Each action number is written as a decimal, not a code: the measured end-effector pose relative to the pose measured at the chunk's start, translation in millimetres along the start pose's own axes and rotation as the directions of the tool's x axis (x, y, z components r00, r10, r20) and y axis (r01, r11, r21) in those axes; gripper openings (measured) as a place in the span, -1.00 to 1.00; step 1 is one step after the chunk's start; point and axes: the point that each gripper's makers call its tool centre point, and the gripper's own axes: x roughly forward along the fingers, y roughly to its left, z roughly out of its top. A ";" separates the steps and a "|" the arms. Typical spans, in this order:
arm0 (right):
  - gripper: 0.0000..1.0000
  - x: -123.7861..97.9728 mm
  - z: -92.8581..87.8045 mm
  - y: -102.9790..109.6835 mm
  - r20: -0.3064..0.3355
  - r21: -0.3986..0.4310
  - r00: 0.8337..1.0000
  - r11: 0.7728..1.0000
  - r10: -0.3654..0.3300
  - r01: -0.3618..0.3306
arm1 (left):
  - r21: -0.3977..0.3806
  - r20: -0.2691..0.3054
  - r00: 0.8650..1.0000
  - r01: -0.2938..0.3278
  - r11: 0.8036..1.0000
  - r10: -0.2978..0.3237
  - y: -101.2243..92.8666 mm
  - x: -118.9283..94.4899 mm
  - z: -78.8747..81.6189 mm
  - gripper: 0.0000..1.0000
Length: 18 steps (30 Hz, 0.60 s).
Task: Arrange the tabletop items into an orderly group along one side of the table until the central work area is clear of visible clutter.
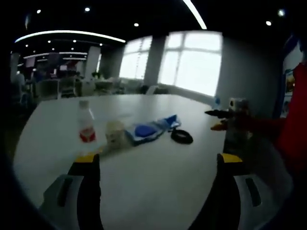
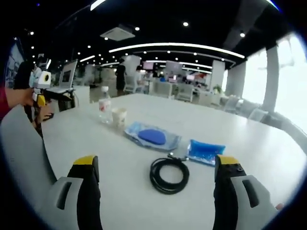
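Right gripper (image 2: 156,179): released, jaws wide, above the near desk (image 2: 249,139) edge. Coiled cable (image 2: 169,175) lies between the jaws; blue packets (image 2: 152,136), cup (image 2: 118,116) and bottle (image 2: 104,105) lie farther left. Left gripper (image 1: 158,179): released, empty.

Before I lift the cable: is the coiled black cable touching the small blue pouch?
Cannot tell. In the right gripper view the black cable has its end running up to the corner of the blue pouch, but the blur hides any gap.
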 end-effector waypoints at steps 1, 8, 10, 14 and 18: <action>0.98 1.2 -2.5 -3.5 -0.005 0.006 1.000 1.000 0.000 0.001 | 0.001 0.005 1.000 -0.001 1.000 0.001 -1.7 0.4 2.0 0.97; 0.98 3.7 -15.0 -13.7 -0.025 -0.003 0.999 1.000 0.027 -0.027 | -0.046 0.016 1.000 -0.025 0.999 0.025 9.5 2.4 -2.7 0.97; 0.98 2.8 -16.0 -16.1 -0.027 -0.002 0.999 1.000 0.030 -0.030 | -0.070 0.009 0.999 -0.041 0.997 0.042 17.4 1.4 -7.1 0.97; 0.98 1.4 -15.8 -19.3 -0.022 -0.006 0.999 0.999 0.038 -0.038 | -0.084 0.023 0.995 -0.094 0.992 0.096 35.5 -1.8 -5.8 0.97; 0.98 3.0 -15.8 -22.6 -0.024 -0.008 0.999 0.999 0.048 -0.048 | -0.047 -0.003 0.993 -0.120 0.992 0.120 31.8 1.7 -3.2 0.97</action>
